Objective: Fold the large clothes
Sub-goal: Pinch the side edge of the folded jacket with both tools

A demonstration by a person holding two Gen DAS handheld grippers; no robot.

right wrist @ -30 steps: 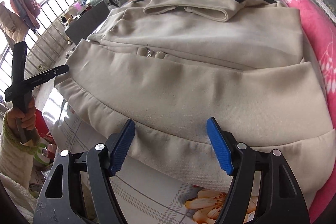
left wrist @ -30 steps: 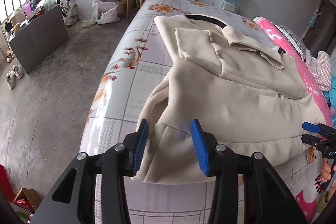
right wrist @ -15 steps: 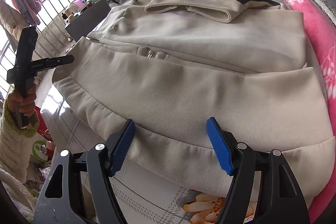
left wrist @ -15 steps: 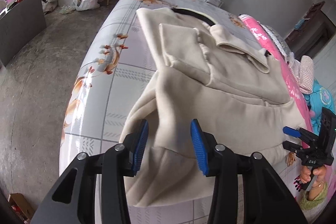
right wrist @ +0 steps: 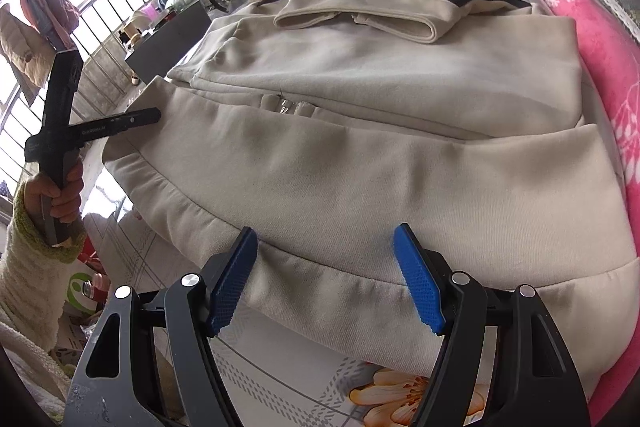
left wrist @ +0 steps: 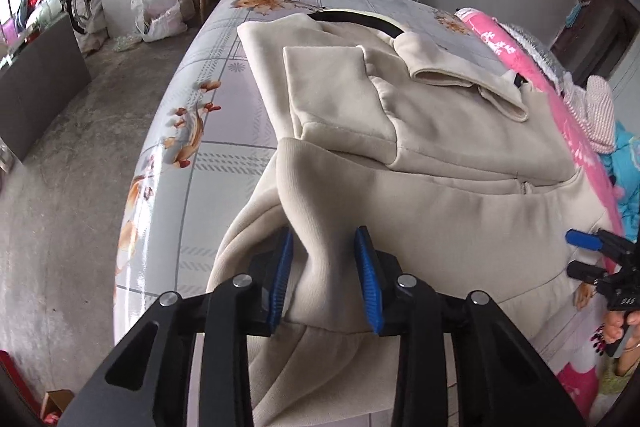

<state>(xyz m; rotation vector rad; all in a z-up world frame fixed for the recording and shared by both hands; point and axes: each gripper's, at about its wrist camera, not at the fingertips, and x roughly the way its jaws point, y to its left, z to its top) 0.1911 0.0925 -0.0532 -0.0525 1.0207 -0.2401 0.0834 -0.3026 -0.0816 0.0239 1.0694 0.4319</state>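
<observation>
A large cream fleece jacket point(left wrist: 432, 195) lay partly folded on a bed covered with a glossy grey sheet printed with orange flowers point(left wrist: 208, 131), beside a pink patterned blanket point(right wrist: 608, 75) along one edge. The left black gripper with blue pads point(left wrist: 325, 275) had its jaws partway closed around a raised bunch of the jacket's hem at the near corner. The right black gripper with blue pads point(right wrist: 326, 277) hovered with jaws spread wide over the hem band, gripping nothing.
</observation>
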